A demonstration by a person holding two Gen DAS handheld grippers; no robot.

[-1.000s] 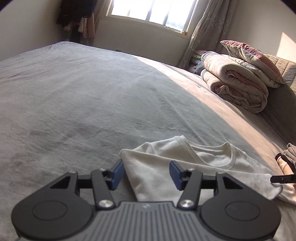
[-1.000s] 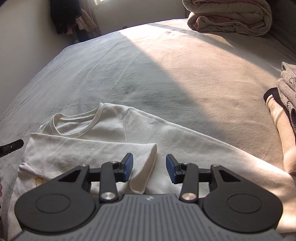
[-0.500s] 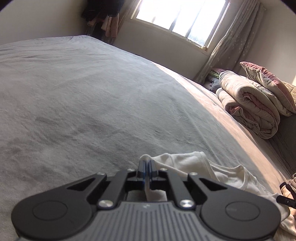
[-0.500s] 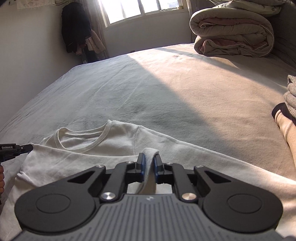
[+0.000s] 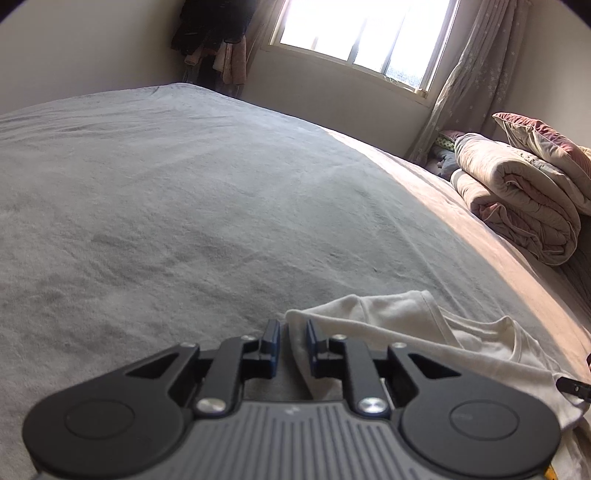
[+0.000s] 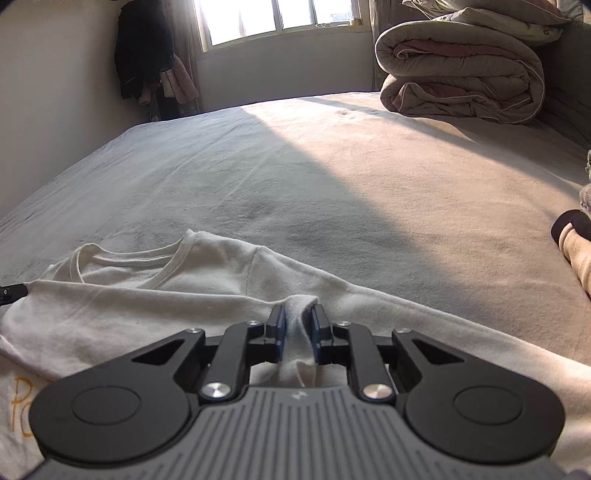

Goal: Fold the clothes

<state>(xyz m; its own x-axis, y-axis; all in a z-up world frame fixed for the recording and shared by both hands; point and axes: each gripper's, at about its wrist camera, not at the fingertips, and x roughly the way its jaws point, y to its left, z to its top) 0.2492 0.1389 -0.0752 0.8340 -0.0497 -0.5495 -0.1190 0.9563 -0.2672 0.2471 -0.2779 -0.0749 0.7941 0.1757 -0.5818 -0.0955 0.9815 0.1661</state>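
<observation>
Both grippers, clamped tight on cloth half a second back, have just been opening. Left gripper: narrow gap now, a fold of the white T-shirt hanging loose between the pads, lying against the right pad, clear of the left one. Right gripper: also narrow, a bunched ridge of the same T-shirt filling the gap; whether the pads press it or merely flank it, cannot tell.

T-shirt lies crumpled at the near edge of the grey bed.

Left wrist view only: curtain beside the window, pillow atop the rolled quilt.

Right wrist view only: shirt's neckline, orange lettering at lower left, a peach garment at the right edge.
</observation>
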